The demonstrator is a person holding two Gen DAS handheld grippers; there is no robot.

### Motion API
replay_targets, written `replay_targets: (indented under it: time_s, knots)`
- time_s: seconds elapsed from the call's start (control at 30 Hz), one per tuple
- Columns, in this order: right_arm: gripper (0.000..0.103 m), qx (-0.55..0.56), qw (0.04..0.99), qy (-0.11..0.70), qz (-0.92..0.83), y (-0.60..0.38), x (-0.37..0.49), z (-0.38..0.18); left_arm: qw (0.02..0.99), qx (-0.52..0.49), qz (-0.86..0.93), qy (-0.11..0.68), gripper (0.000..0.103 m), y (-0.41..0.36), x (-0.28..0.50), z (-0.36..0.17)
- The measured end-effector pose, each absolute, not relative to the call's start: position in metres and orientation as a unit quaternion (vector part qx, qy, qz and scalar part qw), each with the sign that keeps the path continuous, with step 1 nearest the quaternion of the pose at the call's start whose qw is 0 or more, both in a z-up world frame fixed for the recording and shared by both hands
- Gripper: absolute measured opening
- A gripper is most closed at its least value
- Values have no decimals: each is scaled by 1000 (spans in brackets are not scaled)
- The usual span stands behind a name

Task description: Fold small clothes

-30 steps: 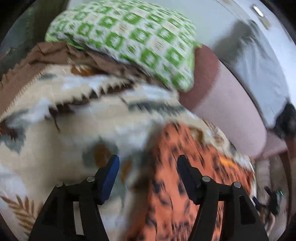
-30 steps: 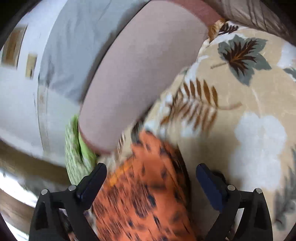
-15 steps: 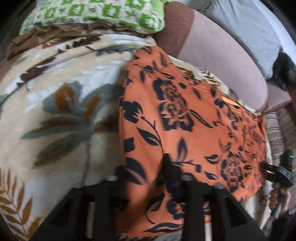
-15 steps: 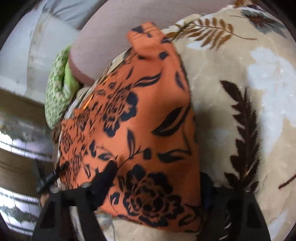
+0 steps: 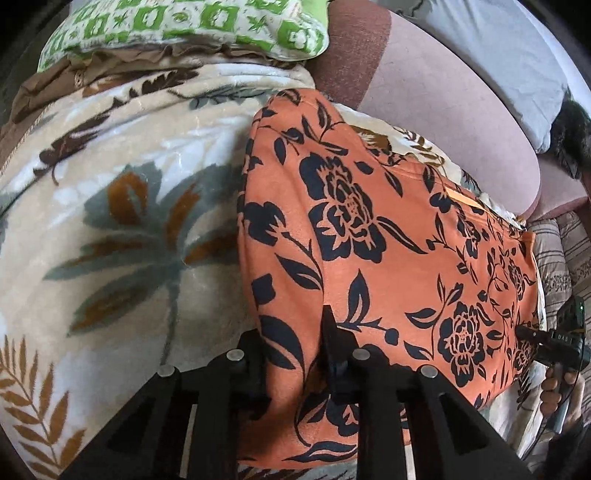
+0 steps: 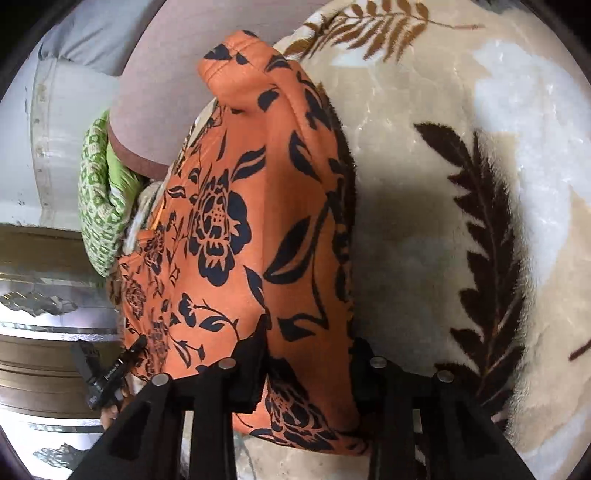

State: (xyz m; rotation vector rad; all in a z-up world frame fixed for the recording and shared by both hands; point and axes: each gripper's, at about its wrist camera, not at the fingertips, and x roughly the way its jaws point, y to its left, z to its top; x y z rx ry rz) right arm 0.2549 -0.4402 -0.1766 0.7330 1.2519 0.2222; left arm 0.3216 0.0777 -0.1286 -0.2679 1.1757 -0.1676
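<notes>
Left tool [image 5: 295, 350] and right tool [image 6: 308, 354], jaws closing, each pinch a near edge of the orange floral garment [image 5: 369, 229] at lower frame, on the leaf-print blanket [image 5: 129, 221].

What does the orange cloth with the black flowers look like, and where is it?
Find the big fluffy cream blanket with brown and grey leaves spread over the bed. On it, beside the long pink bolster, lies the small orange garment printed with black flowers. It is the only bright orange thing; the pillow beyond is green and white.
</notes>
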Motion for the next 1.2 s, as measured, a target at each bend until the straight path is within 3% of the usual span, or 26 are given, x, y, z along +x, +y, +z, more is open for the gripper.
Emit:
replay_targets:
  time_s: [0.13, 0.2, 0.33, 0.63, 0.83, 1.0, 1.2]
  knots:
    - [38, 382, 720, 569, 113, -450, 257, -187, 823, -117, -80, 550, 23, 77, 322, -131]
    - [30, 387, 722, 563, 113, -455, 255, -186, 824, -118, -79, 549, 23, 77, 323, -131]
    - [26, 372, 739, 552, 104, -442, 254, -172, 829, -108, -73, 544, 23, 75, 319, -121]
    - [24, 339, 779, 505, 153, -427, 231, -76, 868, -90, -93, 480, 21, 67, 288, -30]
    - [24, 319, 789, 499, 165, -426, 157, -45, 879, -81, -113, 456, 19, 88, 191, 12]
    - [24, 320, 759, 546, 155, -425, 65, -94, 861, -98, -89, 491, 11, 114, 116, -30]
    - [34, 371, 727, 571, 91, -436, 36, -170, 837, -110, -20, 536, 13, 132, 100, -103]
